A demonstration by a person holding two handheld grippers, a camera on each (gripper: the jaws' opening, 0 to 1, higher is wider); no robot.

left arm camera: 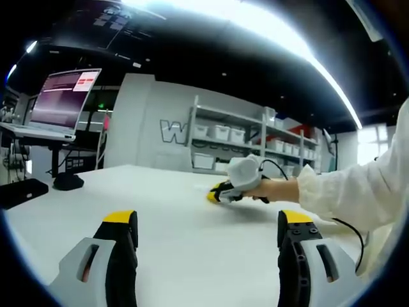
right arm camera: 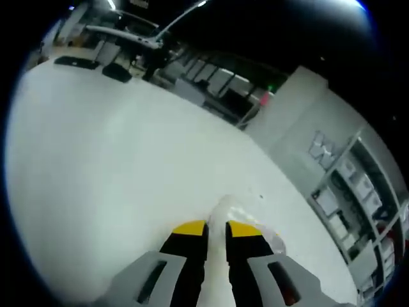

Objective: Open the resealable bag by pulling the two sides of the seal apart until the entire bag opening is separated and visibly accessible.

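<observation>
Left gripper view: the white tabletop spreads from my camera to its far edge, where white storage shelves with bins stand against the wall. Off the tabletop's far left corner a laptop sits raised on a stand, its screen lit. A dark flat object lies at the left edge of the tabletop, and a small dark rounded object lies just beyond it. A person's white sleeve enters from the right, the hand holding the right gripper low over the tabletop toward its far right side. My left gripper has its yellow-tipped jaws spread wide, with bare tabletop between them and nothing held.

Right gripper view: the same tabletop slopes away, with the shelves at the right. The right gripper has its jaws drawn close, a narrow gap between the tips; whether they pinch anything I cannot tell. The resealable bag, clear and faint, lies flat on the tabletop just ahead of and beside the jaw tips, toward the right edge.
</observation>
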